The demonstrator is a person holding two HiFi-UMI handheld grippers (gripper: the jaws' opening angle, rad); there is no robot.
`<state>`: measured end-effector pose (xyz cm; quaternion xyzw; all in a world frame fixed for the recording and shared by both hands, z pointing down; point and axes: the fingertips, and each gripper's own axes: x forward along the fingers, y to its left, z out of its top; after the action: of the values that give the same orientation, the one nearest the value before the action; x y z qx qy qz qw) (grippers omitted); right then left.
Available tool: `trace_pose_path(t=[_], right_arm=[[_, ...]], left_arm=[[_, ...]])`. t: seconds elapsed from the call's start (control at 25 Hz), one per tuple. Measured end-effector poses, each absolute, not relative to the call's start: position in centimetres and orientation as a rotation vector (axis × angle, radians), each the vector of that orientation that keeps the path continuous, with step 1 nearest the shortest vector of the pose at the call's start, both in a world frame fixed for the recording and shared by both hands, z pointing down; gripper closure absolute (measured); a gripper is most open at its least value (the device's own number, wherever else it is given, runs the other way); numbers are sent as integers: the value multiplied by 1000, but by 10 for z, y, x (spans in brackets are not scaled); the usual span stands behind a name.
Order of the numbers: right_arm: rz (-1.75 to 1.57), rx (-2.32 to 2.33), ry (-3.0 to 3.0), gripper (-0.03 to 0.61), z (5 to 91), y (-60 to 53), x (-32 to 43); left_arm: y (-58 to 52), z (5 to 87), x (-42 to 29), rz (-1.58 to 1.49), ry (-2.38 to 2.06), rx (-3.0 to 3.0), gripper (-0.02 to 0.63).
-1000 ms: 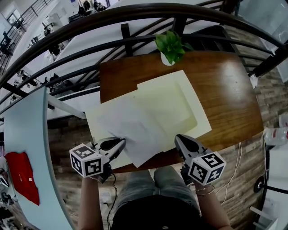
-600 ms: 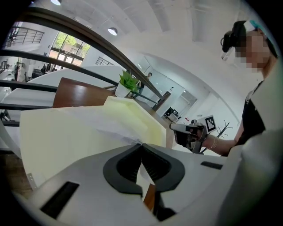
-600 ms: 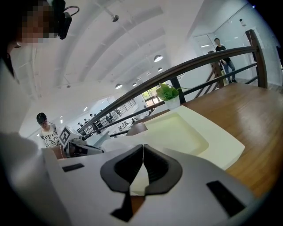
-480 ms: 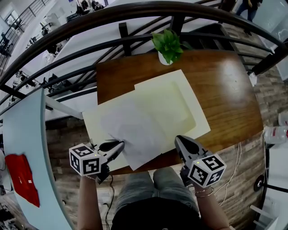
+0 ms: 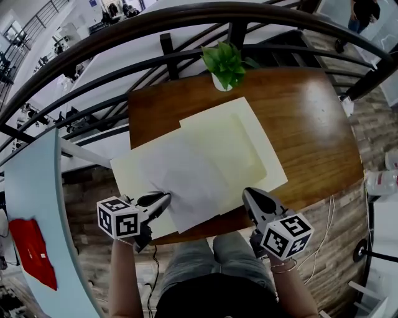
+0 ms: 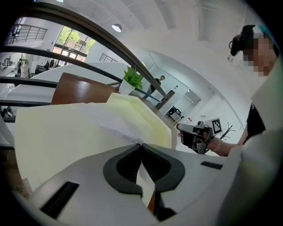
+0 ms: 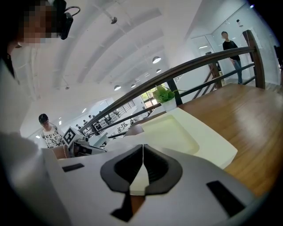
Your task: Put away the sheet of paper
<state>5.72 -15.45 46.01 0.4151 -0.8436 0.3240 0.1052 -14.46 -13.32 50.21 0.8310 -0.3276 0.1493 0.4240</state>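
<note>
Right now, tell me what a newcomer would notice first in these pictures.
A white sheet of paper lies creased across an open cream folder on the near left part of the wooden table. The left gripper is shut on the sheet's near corner, while the right gripper is shut and empty at the table's front edge. A green potted plant stands at the table's far edge.

Glossy brown wooden table (image 5: 311, 124), set against a dark curved metal railing (image 5: 186, 18), with a small green potted plant (image 5: 225, 62) at the far edge. Below, weathered brown plank floor (image 5: 93, 180) and a pale blue curved counter (image 5: 37, 205) to the left. Beyond the railing, a bright white open hall, seemingly an office, lit by round ceiling lamps (image 7: 155, 59), with tall windows (image 6: 75, 42) far off.
</note>
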Motion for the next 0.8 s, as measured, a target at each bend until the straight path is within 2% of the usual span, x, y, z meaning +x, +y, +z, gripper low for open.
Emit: trace_pose_path(t=[0.8], right_arm=[[973,1187,-2482,551,462,-176,75]], left_arm=[[-167,507,-106,258,-820,2007,595]])
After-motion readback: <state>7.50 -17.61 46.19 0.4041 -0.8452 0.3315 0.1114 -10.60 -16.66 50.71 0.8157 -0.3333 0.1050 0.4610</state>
